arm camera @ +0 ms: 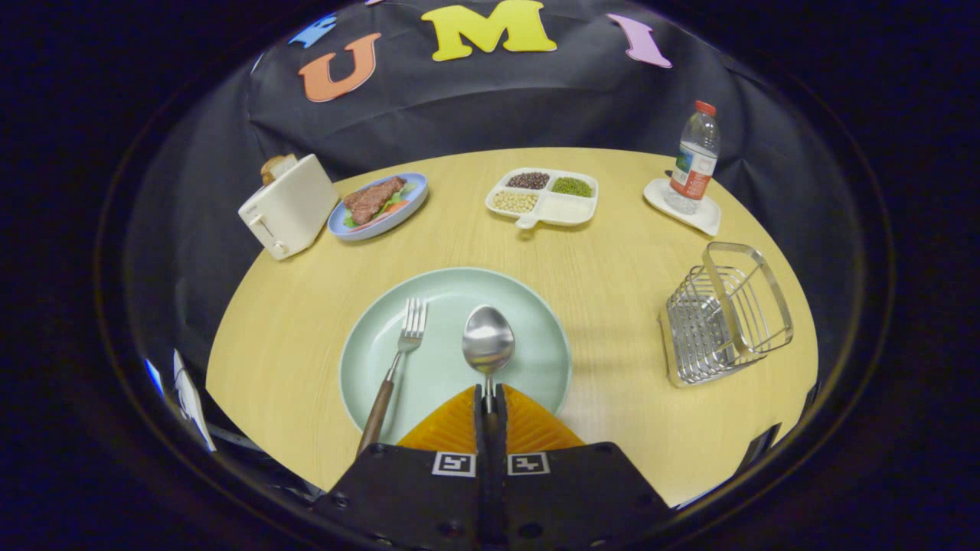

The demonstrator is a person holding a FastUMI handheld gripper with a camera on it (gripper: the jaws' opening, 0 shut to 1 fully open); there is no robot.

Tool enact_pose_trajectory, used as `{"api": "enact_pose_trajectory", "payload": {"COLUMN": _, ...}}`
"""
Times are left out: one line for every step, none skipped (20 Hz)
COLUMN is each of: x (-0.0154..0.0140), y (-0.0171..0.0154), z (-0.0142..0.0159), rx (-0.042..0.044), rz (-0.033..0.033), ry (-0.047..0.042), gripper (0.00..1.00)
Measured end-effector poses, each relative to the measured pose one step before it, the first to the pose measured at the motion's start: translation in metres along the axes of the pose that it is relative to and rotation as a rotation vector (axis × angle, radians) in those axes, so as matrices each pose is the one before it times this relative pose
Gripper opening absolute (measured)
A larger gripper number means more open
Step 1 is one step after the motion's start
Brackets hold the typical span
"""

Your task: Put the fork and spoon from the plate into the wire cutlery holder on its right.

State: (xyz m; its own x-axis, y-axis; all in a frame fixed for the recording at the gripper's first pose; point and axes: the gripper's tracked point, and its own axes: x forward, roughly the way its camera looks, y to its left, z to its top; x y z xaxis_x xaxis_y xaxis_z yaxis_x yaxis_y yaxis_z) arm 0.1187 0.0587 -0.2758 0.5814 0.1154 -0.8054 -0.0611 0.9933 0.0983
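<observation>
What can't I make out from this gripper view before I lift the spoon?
- Spoon handle: hidden between the closed fingers of the gripper, so how much handle is gripped is unclear.
- Fork handle end: cut off behind the gripper body.
- Plate near rim: covered by the fingers.
- Cutlery holder inside: its wires block the view, contents cannot be told.

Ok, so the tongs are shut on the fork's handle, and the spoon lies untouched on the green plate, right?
Not quite. The gripper view shows the tongs shut on the spoon's handle, not the fork's. It is the fork that lies untouched on the green plate, beside the spoon.
</observation>
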Motion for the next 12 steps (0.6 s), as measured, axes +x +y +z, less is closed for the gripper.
{"api": "enact_pose_trajectory", "payload": {"x": -0.00257, "y": 0.00009, "z": 0.00206, "rx": -0.00219, "rz": 0.00229, "ry": -0.00846, "gripper": 0.00}}
{"api": "enact_pose_trajectory", "payload": {"x": -0.00281, "y": -0.00126, "z": 0.00263, "rx": -0.00349, "rz": 0.00134, "ry": -0.00797, "gripper": 0.00}}
{"api": "enact_pose_trajectory", "payload": {"x": -0.00307, "y": -0.00076, "z": 0.00221, "rx": 0.00130, "rz": 0.00378, "ry": -0.00694, "gripper": 0.00}}
{"api": "enact_pose_trajectory", "payload": {"x": -0.00351, "y": -0.00235, "z": 0.00343, "rx": 0.00438, "rz": 0.00067, "ry": -0.00851, "gripper": 0.01}}
{"api": "enact_pose_trajectory", "payload": {"x": -0.00489, "y": -0.00312, "z": 0.00421, "rx": 0.00800, "rz": 0.00239, "ry": -0.01119, "gripper": 0.01}}
{"api": "enact_pose_trajectory", "payload": {"x": -0.00547, "y": -0.00356, "z": 0.00476, "rx": 0.00591, "rz": 0.00369, "ry": -0.01332, "gripper": 0.01}}
{"api": "enact_pose_trajectory", "payload": {"x": -0.00553, "y": -0.00415, "z": 0.00468, "rx": 0.00651, "rz": 0.00201, "ry": -0.01540, "gripper": 0.01}}
{"api": "enact_pose_trajectory", "payload": {"x": -0.00637, "y": -0.00649, "z": 0.00513, "rx": 0.00524, "rz": -0.00316, "ry": -0.01612, "gripper": 0.00}}
{"api": "enact_pose_trajectory", "payload": {"x": -0.00669, "y": -0.00687, "z": 0.00568, "rx": 0.00540, "rz": -0.00637, "ry": -0.01742, "gripper": 0.01}}
{"api": "enact_pose_trajectory", "payload": {"x": -0.00691, "y": -0.00869, "z": 0.00462, "rx": 0.00597, "rz": -0.00911, "ry": -0.01621, "gripper": 0.01}}
{"api": "enact_pose_trajectory", "payload": {"x": -0.00602, "y": -0.00889, "z": 0.00478, "rx": 0.00585, "rz": -0.00647, "ry": -0.01706, "gripper": 0.01}}
{"api": "enact_pose_trajectory", "payload": {"x": -0.00563, "y": -0.00837, "z": 0.00464, "rx": 0.00865, "rz": -0.00480, "ry": -0.01604, "gripper": 0.01}}
